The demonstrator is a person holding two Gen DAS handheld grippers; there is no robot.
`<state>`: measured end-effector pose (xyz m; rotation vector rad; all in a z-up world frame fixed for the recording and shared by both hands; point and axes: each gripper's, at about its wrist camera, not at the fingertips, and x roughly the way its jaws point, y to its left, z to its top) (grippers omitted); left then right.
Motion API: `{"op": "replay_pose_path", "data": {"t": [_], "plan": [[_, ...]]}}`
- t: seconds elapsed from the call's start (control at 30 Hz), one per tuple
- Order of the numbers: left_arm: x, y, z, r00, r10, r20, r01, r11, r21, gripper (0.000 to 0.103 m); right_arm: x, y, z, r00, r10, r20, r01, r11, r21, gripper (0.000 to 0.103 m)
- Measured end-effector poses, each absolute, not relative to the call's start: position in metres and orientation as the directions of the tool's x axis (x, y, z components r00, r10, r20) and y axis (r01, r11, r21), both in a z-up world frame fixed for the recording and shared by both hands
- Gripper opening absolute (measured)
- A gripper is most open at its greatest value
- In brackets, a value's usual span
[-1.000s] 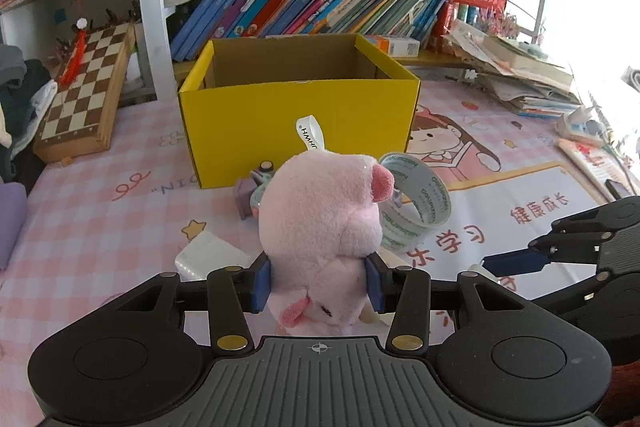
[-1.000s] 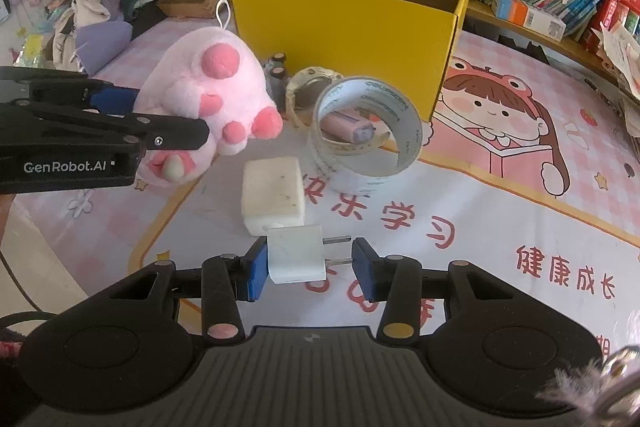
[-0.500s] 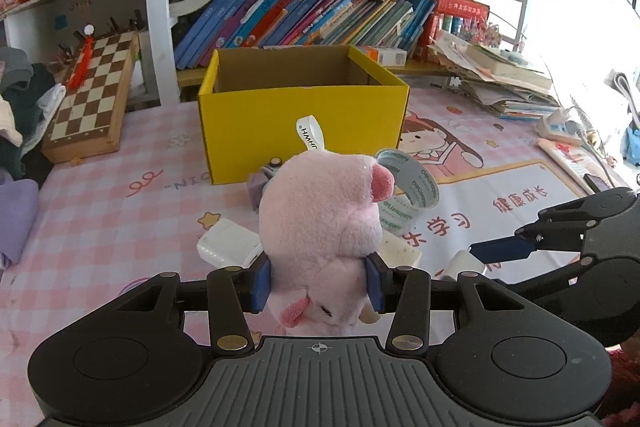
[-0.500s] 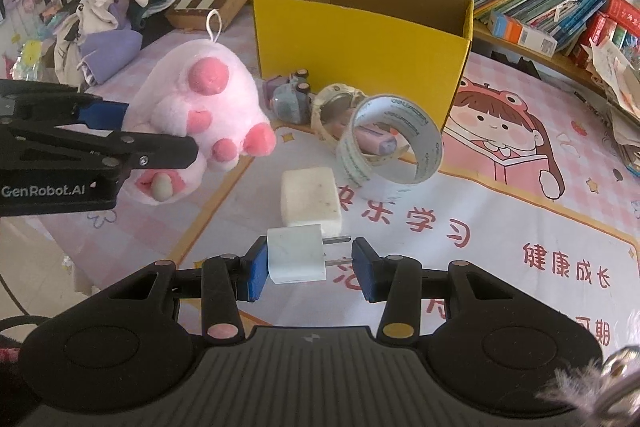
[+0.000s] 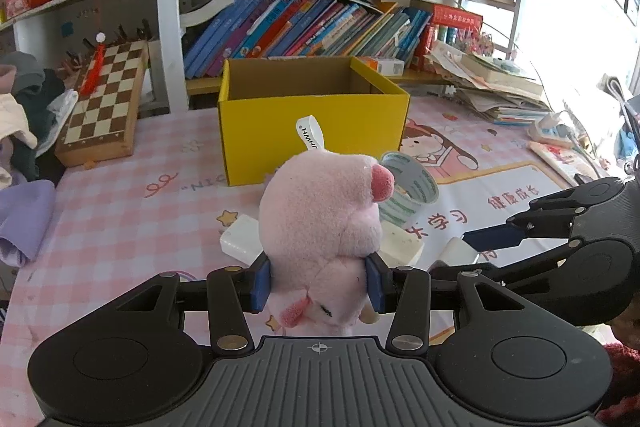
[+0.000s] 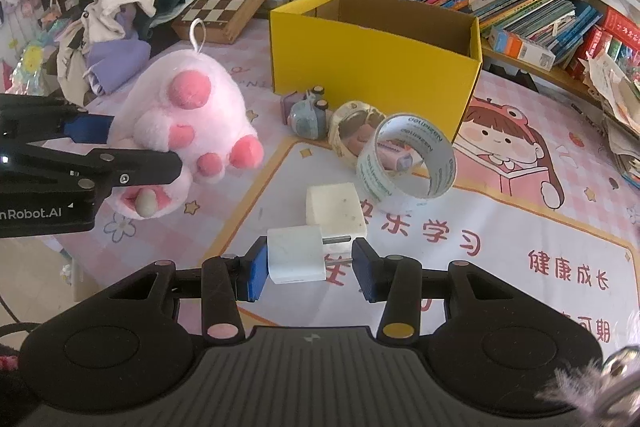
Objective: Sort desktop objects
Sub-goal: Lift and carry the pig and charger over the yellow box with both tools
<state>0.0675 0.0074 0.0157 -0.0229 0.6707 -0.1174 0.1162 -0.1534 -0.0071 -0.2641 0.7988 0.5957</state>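
My left gripper (image 5: pixel 318 281) is shut on a pink plush pig (image 5: pixel 320 219) and holds it above the desk; the pig also shows in the right wrist view (image 6: pixel 188 131). My right gripper (image 6: pixel 308 265) is shut on a white plug adapter (image 6: pixel 296 253), lifted off the mat. The open yellow box (image 5: pixel 312 119) stands behind, also in the right wrist view (image 6: pixel 372 55). On the mat lie a clear tape roll (image 6: pixel 406 161), a beige tape roll (image 6: pixel 354 123), a white eraser block (image 6: pixel 334 209) and a small blue-grey toy (image 6: pixel 308 113).
A chessboard (image 5: pixel 106 103) leans at the back left beside a clothes pile (image 6: pixel 128 11). Bookshelves (image 5: pixel 312 27) line the back. Stacked papers (image 5: pixel 496 87) lie at the right. A white flat block (image 5: pixel 240 239) lies on the pink checked cloth.
Both grippers have drawn back and up from the box, keeping hold of the pig and the adapter. The box and tape rolls look farther away.
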Motion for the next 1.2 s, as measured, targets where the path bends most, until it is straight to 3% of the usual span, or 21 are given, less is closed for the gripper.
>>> {"op": "replay_pose_path", "data": {"t": [1.2], "plan": [[0.139,-0.002,0.047,0.814,-0.087,-0.575,0.109,0.994,0.005,0.045,0.203,-0.150,0.033,0.558,0.499,-0.664,-0.671,0.742,-0.006,0.042]]}}
